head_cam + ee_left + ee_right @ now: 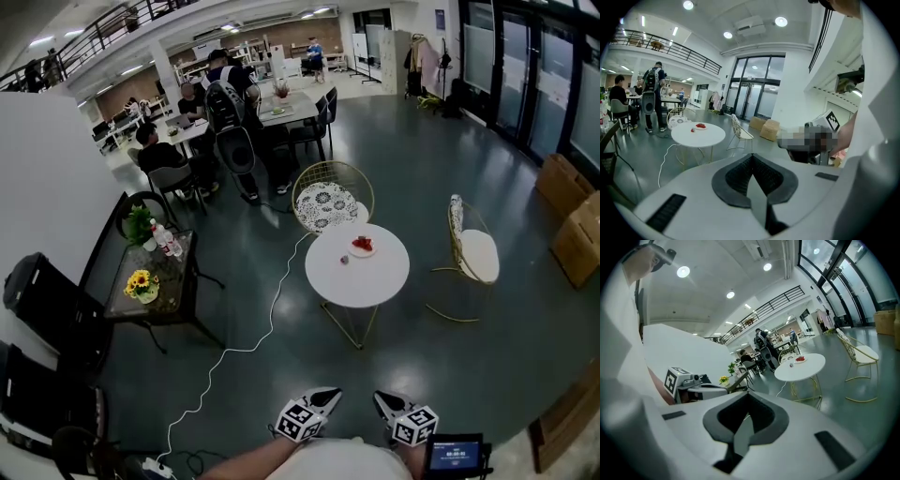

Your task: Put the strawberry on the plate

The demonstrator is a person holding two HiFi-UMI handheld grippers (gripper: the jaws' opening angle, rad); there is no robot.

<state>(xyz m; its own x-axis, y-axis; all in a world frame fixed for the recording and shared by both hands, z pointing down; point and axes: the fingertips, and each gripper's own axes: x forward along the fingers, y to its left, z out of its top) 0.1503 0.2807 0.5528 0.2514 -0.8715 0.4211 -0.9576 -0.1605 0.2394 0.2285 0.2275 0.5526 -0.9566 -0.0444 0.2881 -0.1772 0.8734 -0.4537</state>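
The strawberry point(344, 260) lies on the round white counter point(370, 281) in the middle of the floor, well away from both claws. It sits just left of the plate point(362, 247) and a little nearer, apart from its rim. It shows only as a small reddish speck, so I cannot tell its long axis or which way its tip points. The plate stands toward the far side of the counter top, with red pieces already on it.

The left claw point(325, 397) and the right claw point(382, 400) are held close to the person's body at the near edge of the head view, side by side, both aimed toward the counter. In the left gripper view the left claw point(751, 156) is clenched, dark pads meeting, with nothing between them. The right gripper view shows the right claw point(748, 393) likewise clenched and empty.

A wire chair point(330, 199) stands at the counter's far side and another point(471, 255) at its right. A white cable point(246, 349) trails across the floor to the left.
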